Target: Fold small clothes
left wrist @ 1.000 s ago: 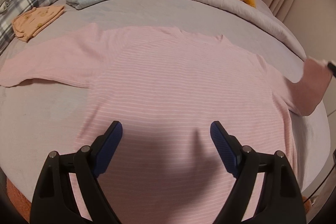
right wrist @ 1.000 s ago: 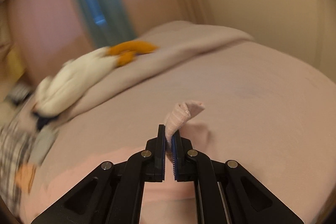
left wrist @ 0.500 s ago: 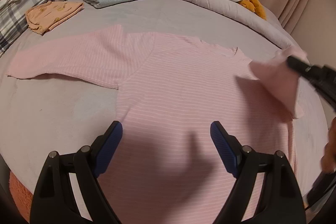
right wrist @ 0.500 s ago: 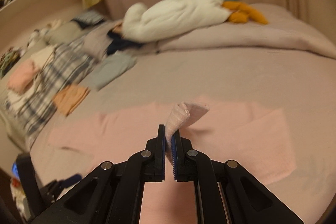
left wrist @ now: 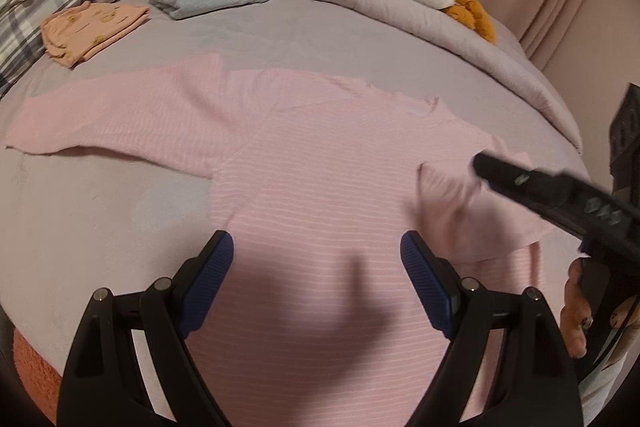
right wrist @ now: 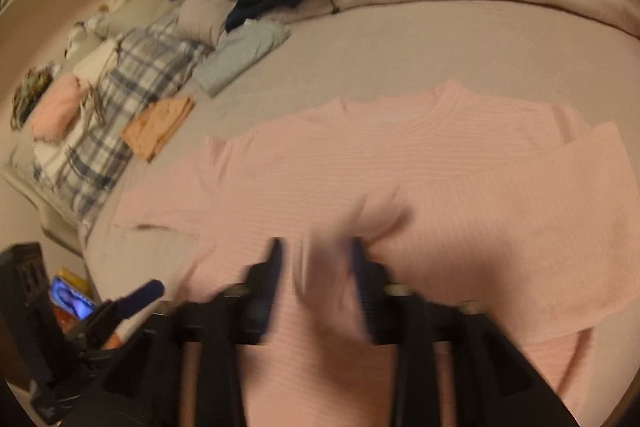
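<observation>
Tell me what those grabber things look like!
Each is black plastic with two long fingers. The left gripper has ridged dark blue pads and round silver pins at its joints. The right gripper looks the same but blurry. A bare hand holds it.

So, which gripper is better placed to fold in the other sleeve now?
Left, probably. The flat left sleeve lies on the left gripper side, and its jaws are open and empty over the pink shirt. The right gripper is over the already folded right sleeve.
</observation>
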A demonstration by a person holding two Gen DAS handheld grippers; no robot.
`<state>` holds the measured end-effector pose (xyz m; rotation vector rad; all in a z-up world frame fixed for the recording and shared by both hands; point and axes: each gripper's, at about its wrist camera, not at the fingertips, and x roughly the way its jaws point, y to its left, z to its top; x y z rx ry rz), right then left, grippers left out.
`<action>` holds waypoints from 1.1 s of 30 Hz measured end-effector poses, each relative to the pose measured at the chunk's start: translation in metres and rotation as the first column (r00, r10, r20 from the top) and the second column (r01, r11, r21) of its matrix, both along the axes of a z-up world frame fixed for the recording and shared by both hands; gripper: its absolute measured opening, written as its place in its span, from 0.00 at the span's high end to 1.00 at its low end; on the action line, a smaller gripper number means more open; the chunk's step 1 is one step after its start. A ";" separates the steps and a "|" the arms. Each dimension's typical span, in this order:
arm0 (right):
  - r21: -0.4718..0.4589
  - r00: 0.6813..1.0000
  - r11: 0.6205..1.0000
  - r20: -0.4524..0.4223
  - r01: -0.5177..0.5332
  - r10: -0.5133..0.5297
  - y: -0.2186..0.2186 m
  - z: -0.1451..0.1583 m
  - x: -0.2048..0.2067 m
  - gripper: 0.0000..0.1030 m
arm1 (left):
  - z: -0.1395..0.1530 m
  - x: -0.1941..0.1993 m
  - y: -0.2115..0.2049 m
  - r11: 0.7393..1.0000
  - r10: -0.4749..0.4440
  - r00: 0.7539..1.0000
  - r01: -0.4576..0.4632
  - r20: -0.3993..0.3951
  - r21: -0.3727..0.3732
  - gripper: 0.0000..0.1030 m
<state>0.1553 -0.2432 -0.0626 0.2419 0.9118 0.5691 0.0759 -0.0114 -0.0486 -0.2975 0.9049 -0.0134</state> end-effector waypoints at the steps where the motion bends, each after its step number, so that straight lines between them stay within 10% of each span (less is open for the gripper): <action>1: 0.010 1.000 1.000 0.012 0.018 -0.019 -0.006 0.003 -0.002 0.45 | 0.003 0.002 -0.003 1.000 -0.012 1.000 0.012 0.007 -0.013 0.17; 12: 0.078 0.920 0.917 0.008 0.390 -0.392 -0.124 0.011 -0.023 0.44 | -0.012 0.041 -0.072 0.981 -0.185 0.983 0.183 -0.019 -0.066 0.19; 21: 0.105 0.874 0.868 -0.058 0.486 -0.482 -0.157 0.000 -0.018 0.44 | -0.043 0.071 -0.094 0.976 -0.216 0.974 0.213 -0.070 -0.048 0.92; 33: 0.059 0.875 0.873 -0.072 0.483 -0.479 -0.154 -0.009 -0.009 0.44 | 0.023 0.072 -0.050 0.985 -0.139 0.985 0.148 0.100 -0.091 0.96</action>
